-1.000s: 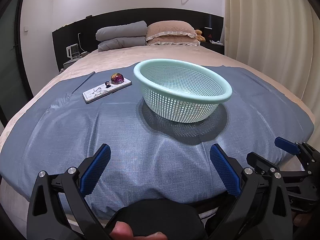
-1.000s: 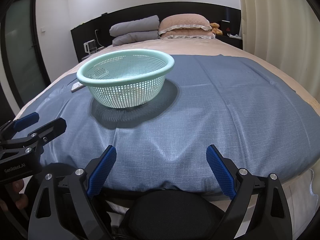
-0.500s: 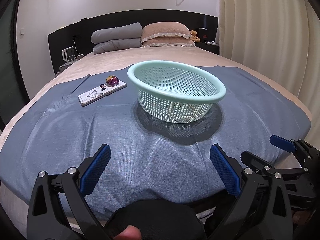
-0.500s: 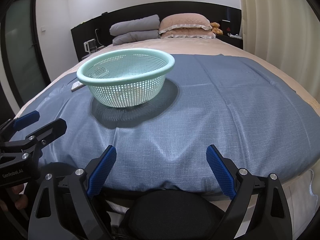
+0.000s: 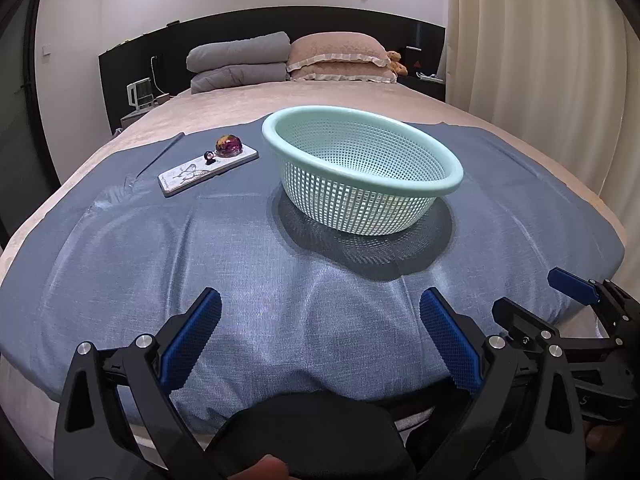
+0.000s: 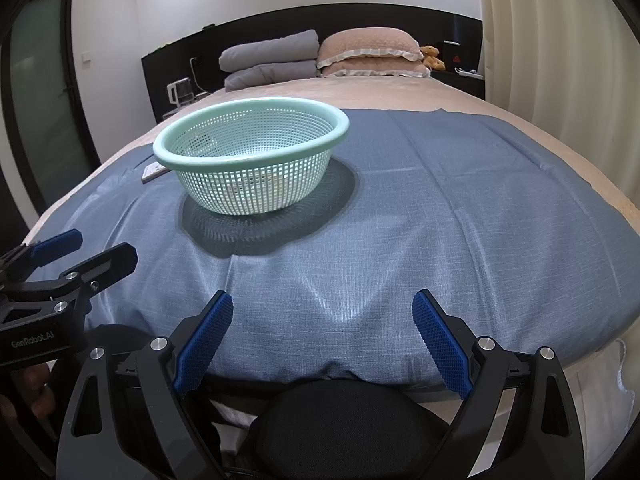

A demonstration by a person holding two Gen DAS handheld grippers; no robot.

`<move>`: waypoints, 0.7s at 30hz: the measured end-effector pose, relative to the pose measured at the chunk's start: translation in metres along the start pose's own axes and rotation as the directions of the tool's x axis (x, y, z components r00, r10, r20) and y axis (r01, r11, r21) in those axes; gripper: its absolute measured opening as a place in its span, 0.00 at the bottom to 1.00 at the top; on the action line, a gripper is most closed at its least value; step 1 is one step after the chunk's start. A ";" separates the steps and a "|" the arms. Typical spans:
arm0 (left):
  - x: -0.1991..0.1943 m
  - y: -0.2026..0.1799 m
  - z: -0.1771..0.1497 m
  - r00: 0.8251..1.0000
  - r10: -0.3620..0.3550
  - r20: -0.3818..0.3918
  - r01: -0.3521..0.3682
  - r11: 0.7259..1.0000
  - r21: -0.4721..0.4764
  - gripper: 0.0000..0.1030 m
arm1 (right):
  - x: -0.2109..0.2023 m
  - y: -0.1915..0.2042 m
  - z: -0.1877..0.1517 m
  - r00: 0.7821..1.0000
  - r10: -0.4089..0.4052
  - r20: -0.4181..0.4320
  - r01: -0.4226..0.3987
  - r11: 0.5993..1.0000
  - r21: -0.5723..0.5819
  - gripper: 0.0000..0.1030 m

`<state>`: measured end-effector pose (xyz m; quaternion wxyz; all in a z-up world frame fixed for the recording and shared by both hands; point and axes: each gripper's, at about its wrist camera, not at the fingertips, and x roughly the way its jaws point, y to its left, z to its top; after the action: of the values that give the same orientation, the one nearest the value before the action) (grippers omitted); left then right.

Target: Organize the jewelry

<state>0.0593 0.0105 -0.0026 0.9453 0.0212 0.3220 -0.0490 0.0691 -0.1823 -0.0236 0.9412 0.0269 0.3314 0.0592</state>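
A mint-green mesh basket [image 5: 362, 172] [image 6: 252, 160] stands on a blue cloth [image 5: 200, 264] spread over the bed. To its left lies a flat white tray [image 5: 208, 168] with a butterfly print, holding a red-gold domed jewel [image 5: 229, 145] and a small dark ring [image 5: 208, 155]. In the right wrist view only a corner of the tray [image 6: 153, 171] shows behind the basket. My left gripper [image 5: 320, 310] hovers open at the near edge of the cloth, empty. My right gripper [image 6: 322, 312] is open and empty too, just right of the left one.
Grey folded quilts [image 5: 240, 62] and pink pillows [image 5: 340, 56] lie at the headboard, with a small plush toy [image 5: 396, 62]. Curtains [image 5: 540, 60] hang on the right. A kettle [image 5: 138, 94] sits on the left nightstand. A dark door [image 6: 36, 100] stands on the far left.
The left gripper has tilted and pulled back slightly, so the basket and tray sit higher and farther in its view. The right gripper has barely moved. Both stay open.
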 end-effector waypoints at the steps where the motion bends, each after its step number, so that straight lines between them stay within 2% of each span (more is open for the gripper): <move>1: 0.001 0.000 0.000 1.000 0.030 -0.007 -0.030 1.000 -0.001 0.95 | 0.000 0.000 0.000 1.000 -0.001 0.000 0.001 1.000 0.000 0.85; 5: 0.003 -0.003 -0.001 0.998 0.058 -0.019 -0.058 0.998 0.013 0.95 | -0.001 0.000 0.000 1.000 -0.005 0.001 0.005 1.000 -0.004 0.85; 13: -0.004 -0.010 -0.002 0.999 0.047 0.014 -0.047 0.998 0.046 0.95 | -0.001 0.000 0.001 1.000 -0.008 0.001 0.008 1.000 -0.003 0.85; 21: -0.008 -0.006 -0.002 0.999 0.043 0.031 -0.043 0.999 0.022 0.95 | -0.003 -0.001 0.001 1.000 -0.021 0.007 0.021 1.000 -0.009 0.85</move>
<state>0.0514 0.0049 0.0007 0.9506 0.0381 0.3063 -0.0326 0.0669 -0.1835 -0.0211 0.9430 0.0192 0.3283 0.0506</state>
